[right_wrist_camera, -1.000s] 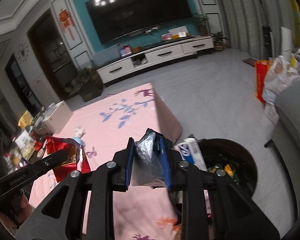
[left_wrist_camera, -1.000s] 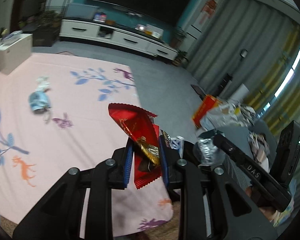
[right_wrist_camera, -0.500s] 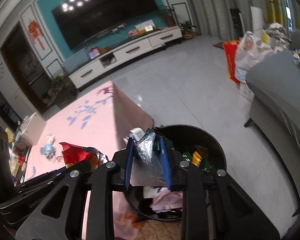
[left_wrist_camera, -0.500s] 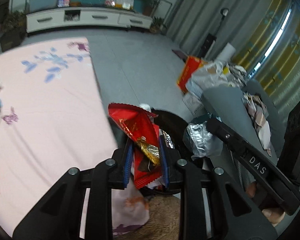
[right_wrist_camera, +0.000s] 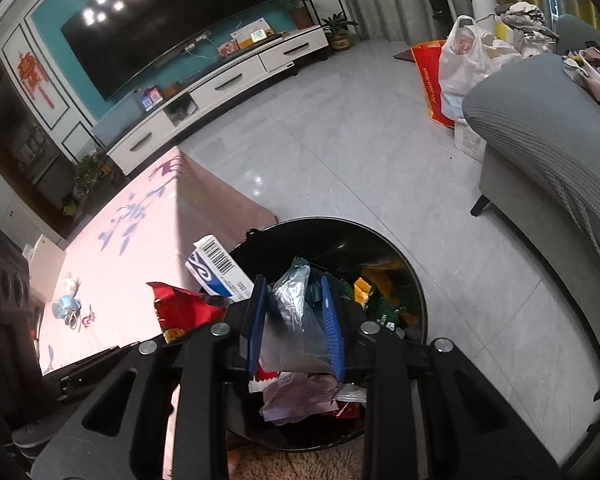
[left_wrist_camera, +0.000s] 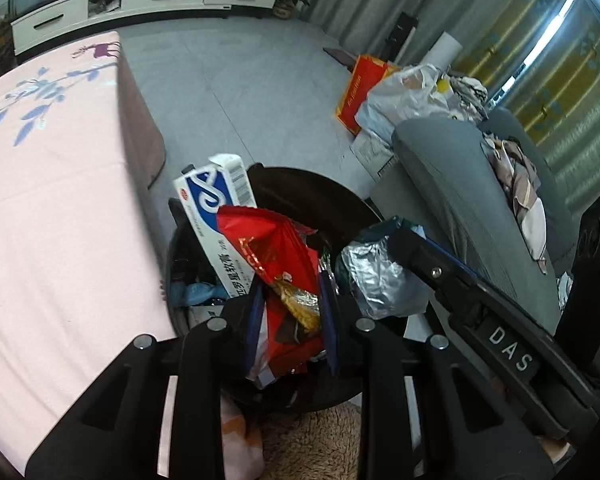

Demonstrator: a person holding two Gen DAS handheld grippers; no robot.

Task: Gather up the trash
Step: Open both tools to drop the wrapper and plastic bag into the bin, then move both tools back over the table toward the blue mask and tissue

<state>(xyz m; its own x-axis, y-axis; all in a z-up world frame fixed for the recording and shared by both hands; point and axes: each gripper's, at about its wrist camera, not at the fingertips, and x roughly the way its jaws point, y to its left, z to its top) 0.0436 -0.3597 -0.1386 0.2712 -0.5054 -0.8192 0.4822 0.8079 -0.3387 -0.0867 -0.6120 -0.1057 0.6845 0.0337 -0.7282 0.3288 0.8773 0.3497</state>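
Left wrist view: left hand-held gripper [left_wrist_camera: 291,312] pinching red wrapper [left_wrist_camera: 276,256], right hand-held gripper [right_wrist_camera: 296,320] pinching foil wrapper [right_wrist_camera: 296,312]; bin [right_wrist_camera: 414,280] mouth directly beneath both (neither nearer).

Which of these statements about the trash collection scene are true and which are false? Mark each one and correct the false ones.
1. The left hand-held gripper grips a red wrapper. True.
2. The right hand-held gripper is empty. False: it grips a silver foil bag.
3. The black trash bin already holds rubbish. True.
4. A blue-and-white box lies flat on the pink tablecloth. False: it sticks up out of the bin.
5. A crumpled face mask lies on the tablecloth. True.
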